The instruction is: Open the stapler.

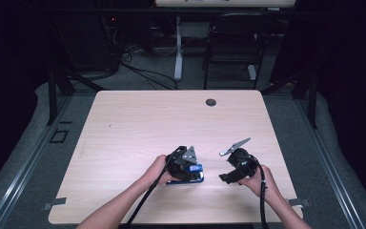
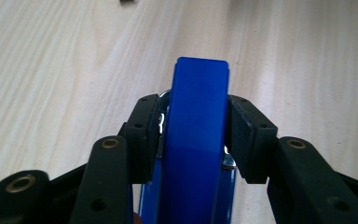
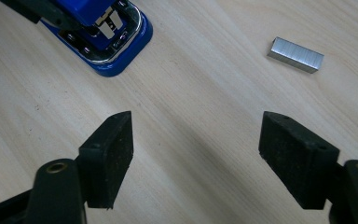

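Observation:
A blue stapler (image 2: pixel 196 140) lies on the wooden table (image 1: pixel 171 119) near its front edge, its top arm raised so the metal staple channel shows (image 3: pixel 107 28). My left gripper (image 2: pixel 193 116) is shut on the stapler, one black pad on each side of the blue arm. In the high view the stapler's blue base (image 1: pixel 190 180) shows under the left gripper (image 1: pixel 195 171). To its right, my right gripper (image 3: pixel 196 140) hovers open over bare wood, jaws wide and pointing toward the stapler (image 1: pixel 224 177). A silver strip of staples (image 3: pixel 294 55) lies on the table beyond the right jaw.
A small round cable hole (image 1: pixel 211 102) sits near the table's far edge. Behind the table stand a dark chair (image 1: pixel 233 43) and a white desk leg (image 1: pixel 177 47). The person's forearms come in over the front edge.

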